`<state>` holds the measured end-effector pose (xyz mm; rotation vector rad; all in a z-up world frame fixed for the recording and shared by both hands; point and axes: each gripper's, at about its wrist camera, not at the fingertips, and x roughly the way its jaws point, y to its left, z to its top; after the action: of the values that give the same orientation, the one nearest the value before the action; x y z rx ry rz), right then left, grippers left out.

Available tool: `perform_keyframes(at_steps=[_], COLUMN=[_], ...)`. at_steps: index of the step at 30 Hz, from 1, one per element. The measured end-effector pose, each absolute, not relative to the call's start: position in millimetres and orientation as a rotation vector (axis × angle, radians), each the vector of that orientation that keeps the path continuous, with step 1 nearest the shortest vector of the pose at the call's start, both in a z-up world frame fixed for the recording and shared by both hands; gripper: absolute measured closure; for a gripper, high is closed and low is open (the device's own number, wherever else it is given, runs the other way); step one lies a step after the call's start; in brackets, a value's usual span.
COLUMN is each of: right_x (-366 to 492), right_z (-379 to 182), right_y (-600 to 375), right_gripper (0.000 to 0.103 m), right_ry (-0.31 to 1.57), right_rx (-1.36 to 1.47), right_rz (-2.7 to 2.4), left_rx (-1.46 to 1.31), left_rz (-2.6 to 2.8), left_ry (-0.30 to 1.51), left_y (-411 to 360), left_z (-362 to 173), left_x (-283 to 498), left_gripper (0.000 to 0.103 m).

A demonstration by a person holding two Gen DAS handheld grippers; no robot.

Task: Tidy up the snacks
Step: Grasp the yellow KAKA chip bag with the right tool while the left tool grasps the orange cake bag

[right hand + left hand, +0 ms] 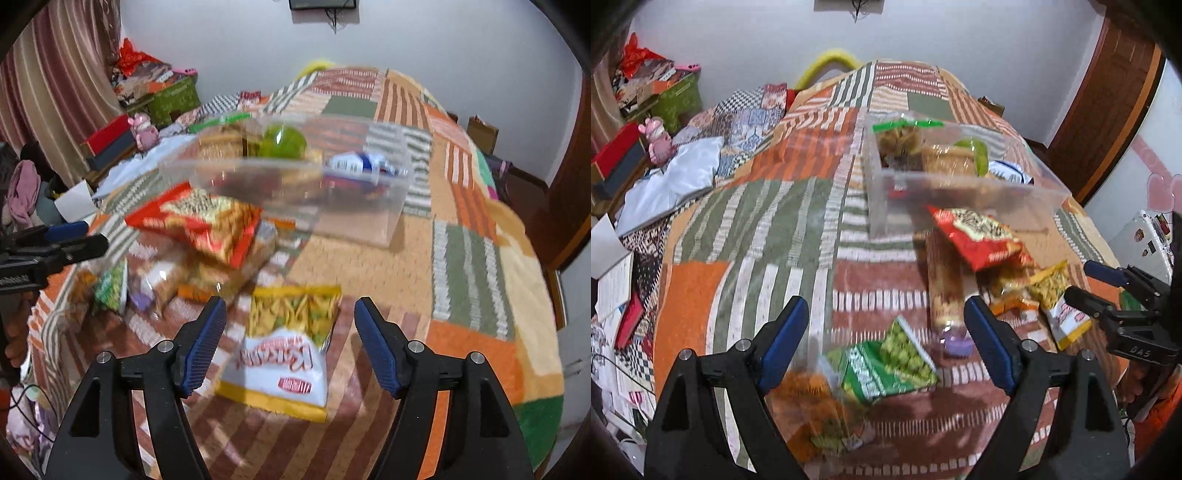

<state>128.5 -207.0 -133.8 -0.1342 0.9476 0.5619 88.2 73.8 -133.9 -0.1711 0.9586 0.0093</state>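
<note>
Directly ahead of the right gripper [290, 345], whose jaws stand wide and empty, a yellow-and-white chip bag [286, 349] lies flat on the bed [476, 240], long axis running away toward the clear plastic bin [354, 206]. Equally wide, the left gripper [886, 341] frames a green pea-snack packet [886, 365], probably tilted; blur obscures it.

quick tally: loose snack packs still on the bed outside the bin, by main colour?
Red pack: 1
Green pack: 1
Yellow-white pack: 1
Clear bags: tube, orange snacks: 2
Total: 5 that I can separate; the pile under the red pack is too blurred to count.
</note>
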Motion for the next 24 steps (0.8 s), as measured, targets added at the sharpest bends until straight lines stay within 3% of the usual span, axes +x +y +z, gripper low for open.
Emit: perform_keyframes(at_steps=[13,18,24], right_x=[122,125,124], right_z=[-163,-161,-158], right_y=[-190,-193,-194], right_gripper=[0.031,0.048,0.053], right_ry=[0.985,0.979,0.979], right_rx=[-0.21,-0.194,-0.172], right_rz=[0.561,0.562,0.567], left_rx=[-0.187,-0.216,-0.219], left_rz=[0.005,-0.006,-0.003], left_ry=[1.046,1.063,1.065], left_y=[89,94,96], left_z=[-154,-158,-155], left_x=[75,72,71], left_gripper=[0.017,0.017,0.017])
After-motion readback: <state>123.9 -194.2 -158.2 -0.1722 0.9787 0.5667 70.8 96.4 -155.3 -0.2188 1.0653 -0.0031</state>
